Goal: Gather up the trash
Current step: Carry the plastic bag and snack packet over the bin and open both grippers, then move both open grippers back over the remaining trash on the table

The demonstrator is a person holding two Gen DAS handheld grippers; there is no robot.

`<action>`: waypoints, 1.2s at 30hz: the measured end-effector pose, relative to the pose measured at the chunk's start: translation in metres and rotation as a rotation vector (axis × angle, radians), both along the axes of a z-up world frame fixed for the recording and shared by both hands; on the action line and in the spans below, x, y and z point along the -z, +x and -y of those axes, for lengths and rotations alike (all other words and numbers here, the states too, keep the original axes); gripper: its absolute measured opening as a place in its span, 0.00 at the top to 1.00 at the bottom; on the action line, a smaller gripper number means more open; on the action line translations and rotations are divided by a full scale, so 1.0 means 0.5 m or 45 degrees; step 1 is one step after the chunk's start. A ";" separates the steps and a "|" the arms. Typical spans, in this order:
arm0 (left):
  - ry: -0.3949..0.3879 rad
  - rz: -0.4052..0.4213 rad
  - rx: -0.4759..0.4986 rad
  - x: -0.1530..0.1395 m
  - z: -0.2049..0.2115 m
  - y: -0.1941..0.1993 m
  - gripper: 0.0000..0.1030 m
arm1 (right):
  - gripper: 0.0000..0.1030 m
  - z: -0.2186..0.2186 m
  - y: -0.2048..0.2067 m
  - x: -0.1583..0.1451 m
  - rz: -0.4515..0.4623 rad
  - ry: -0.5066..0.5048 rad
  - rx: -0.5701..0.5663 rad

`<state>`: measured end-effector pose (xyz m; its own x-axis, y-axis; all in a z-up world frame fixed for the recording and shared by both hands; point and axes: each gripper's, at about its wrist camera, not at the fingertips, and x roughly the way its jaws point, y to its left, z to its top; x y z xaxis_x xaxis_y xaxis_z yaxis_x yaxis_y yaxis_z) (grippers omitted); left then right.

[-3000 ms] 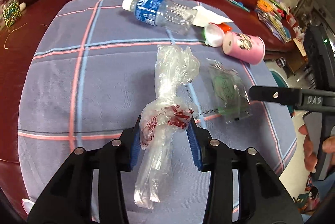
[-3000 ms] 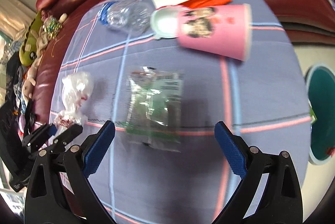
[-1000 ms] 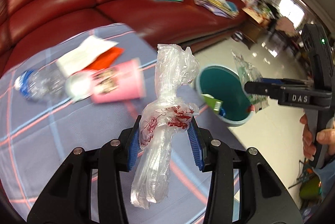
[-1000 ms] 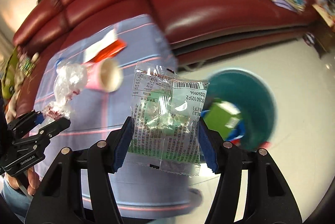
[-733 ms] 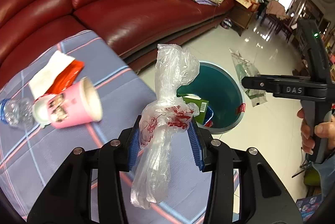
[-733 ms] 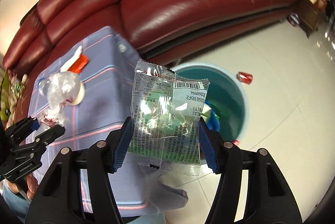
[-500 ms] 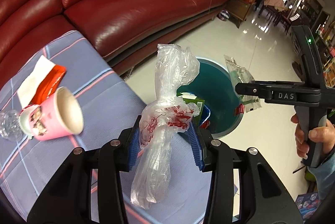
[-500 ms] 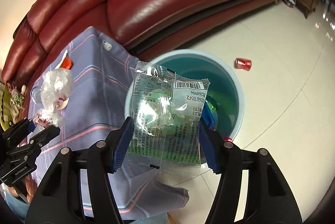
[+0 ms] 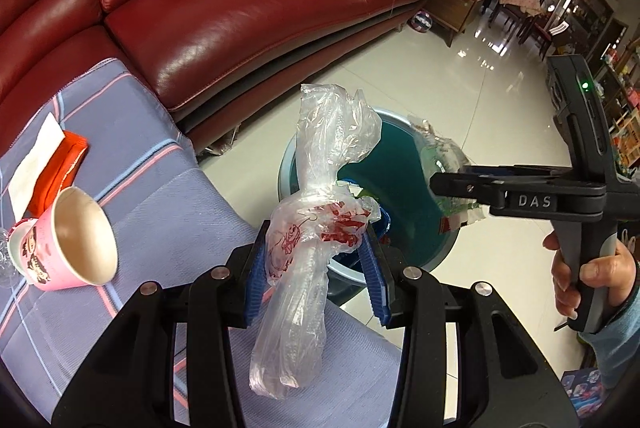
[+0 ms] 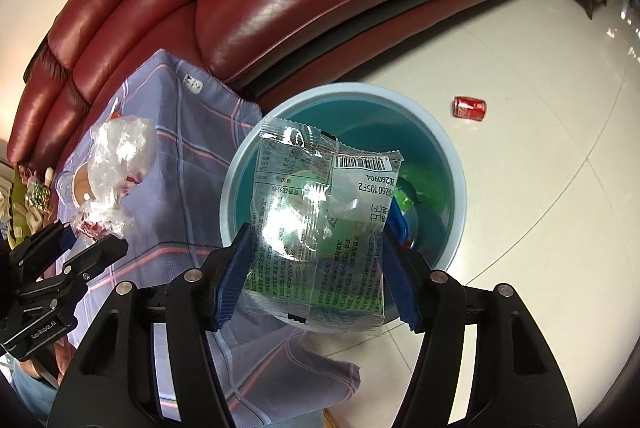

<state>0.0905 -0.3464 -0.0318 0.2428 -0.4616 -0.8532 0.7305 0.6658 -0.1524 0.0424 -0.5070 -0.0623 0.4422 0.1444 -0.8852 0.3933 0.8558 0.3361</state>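
The right gripper point(image 10: 316, 276) hung over the round blue bin point(image 10: 456, 163) on the floor, and its jaws had just been opening around the clear printed wrapper point(image 10: 320, 224). The wrapper sat between the blue pads, its left edge against the left pad, with a sliver of daylight at the right one, so I judged the hold was letting go. The left gripper point(image 9: 318, 270) was closed at a middling width on the knotted plastic bag point(image 9: 320, 224), which stood up between the pads near the bin's edge, over the corner of the checked cloth point(image 9: 168, 207).

To do the drop well, I thought the right hand should finish opening while the wrapper was squarely above the bin mouth, since so light a thing drifts. The left hand would do best to come further over the opening before releasing, because the long bag could catch on the rim.

Counting: two grippers, one bin, one wrapper and one bag in hand. On the cloth lay one pink cup point(image 9: 64, 240), one orange packet point(image 9: 60, 163) and one white paper point(image 9: 34, 155). One red can point(image 10: 470, 107) lay on the floor.
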 end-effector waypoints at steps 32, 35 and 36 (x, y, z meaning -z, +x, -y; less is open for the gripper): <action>0.016 -0.027 -0.013 0.045 0.090 -0.025 0.25 | 0.07 0.028 -0.017 -0.036 -0.006 -0.015 0.035; 0.022 -0.029 -0.036 0.041 0.078 -0.023 0.23 | 0.07 0.020 -0.016 -0.036 -0.010 -0.019 0.026; 0.020 -0.028 -0.050 0.039 0.069 -0.021 0.23 | 0.07 0.017 -0.014 -0.036 -0.012 -0.018 0.024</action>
<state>0.0798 -0.3811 -0.0513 0.2415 -0.4386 -0.8656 0.7001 0.6965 -0.1576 0.0352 -0.5156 -0.0441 0.4364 0.1233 -0.8912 0.4122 0.8531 0.3199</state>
